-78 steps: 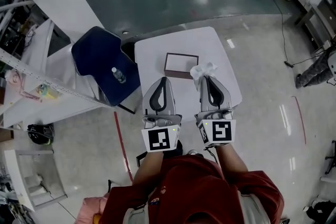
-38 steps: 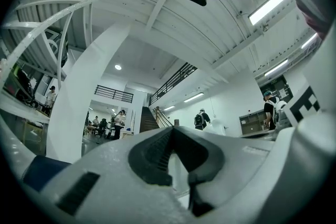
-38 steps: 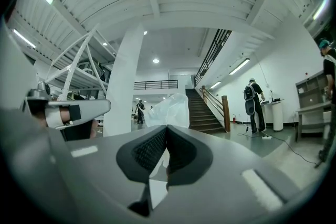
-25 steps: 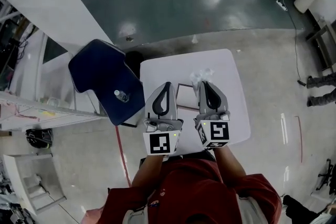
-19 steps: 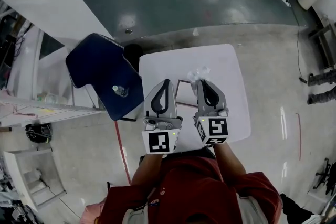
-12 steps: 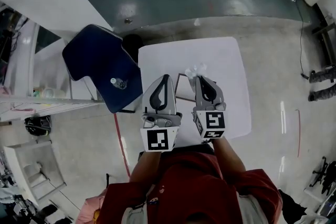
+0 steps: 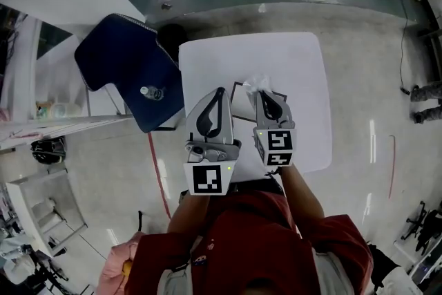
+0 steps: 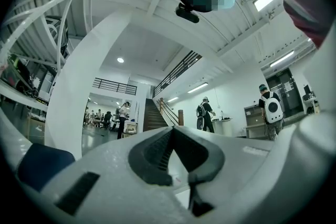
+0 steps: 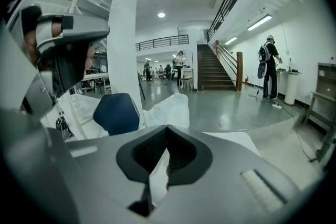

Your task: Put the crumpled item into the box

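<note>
My right gripper is shut on the crumpled white item, which sticks out past its tips. In the right gripper view the crumpled white item bulges above the closed jaws of the right gripper. It hangs over the far right corner of the shallow dark-rimmed box on the white table. Both grippers hide most of the box. My left gripper is held above the box's left side. In its own view the left gripper is shut with nothing in it.
A dark blue chair stands at the table's left side with a small bottle on its seat. White shelving lies further left. Grey floor surrounds the table. People stand far off in the hall.
The right gripper has carried the crumpled item from beside the box's right edge to over its far right corner. The left gripper stays shut and empty alongside. The head camera shifted.
</note>
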Demonstrator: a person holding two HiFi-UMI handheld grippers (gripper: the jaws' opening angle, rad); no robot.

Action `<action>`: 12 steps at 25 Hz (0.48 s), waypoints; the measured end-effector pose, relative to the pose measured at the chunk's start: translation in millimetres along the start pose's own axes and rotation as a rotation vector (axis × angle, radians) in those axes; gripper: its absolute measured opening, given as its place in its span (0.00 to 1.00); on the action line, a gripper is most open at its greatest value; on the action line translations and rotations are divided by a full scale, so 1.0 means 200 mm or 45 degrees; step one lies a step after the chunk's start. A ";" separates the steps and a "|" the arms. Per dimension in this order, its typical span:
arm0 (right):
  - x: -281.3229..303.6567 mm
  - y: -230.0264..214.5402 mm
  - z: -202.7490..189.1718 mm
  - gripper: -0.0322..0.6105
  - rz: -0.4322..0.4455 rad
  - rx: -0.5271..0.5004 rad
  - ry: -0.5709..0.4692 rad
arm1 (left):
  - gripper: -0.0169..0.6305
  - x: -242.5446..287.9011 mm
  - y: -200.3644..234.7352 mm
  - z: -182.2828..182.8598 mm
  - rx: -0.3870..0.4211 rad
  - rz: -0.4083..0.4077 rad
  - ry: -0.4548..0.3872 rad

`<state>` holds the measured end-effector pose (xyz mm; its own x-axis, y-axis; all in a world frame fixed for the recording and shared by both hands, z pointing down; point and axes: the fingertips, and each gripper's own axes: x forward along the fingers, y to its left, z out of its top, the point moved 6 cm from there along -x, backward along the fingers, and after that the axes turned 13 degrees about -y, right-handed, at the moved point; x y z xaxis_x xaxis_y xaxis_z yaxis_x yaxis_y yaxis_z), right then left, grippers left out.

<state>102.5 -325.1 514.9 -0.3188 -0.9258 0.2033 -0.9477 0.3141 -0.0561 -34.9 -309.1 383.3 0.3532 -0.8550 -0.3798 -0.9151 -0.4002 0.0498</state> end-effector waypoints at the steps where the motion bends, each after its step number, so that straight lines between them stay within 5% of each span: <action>1: 0.02 -0.01 -0.03 0.05 0.012 -0.002 0.028 | 0.03 0.00 0.00 -0.01 -0.002 0.002 0.005; 12: 0.14 -0.02 -0.36 0.05 0.122 -0.011 0.286 | 0.03 0.01 0.00 -0.11 0.017 0.032 0.040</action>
<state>99.2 -336.5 591.3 -0.3954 -0.8222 0.4095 -0.9130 0.4006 -0.0774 -29.4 -318.7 402.9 0.3358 -0.8749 -0.3490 -0.9262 -0.3742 0.0469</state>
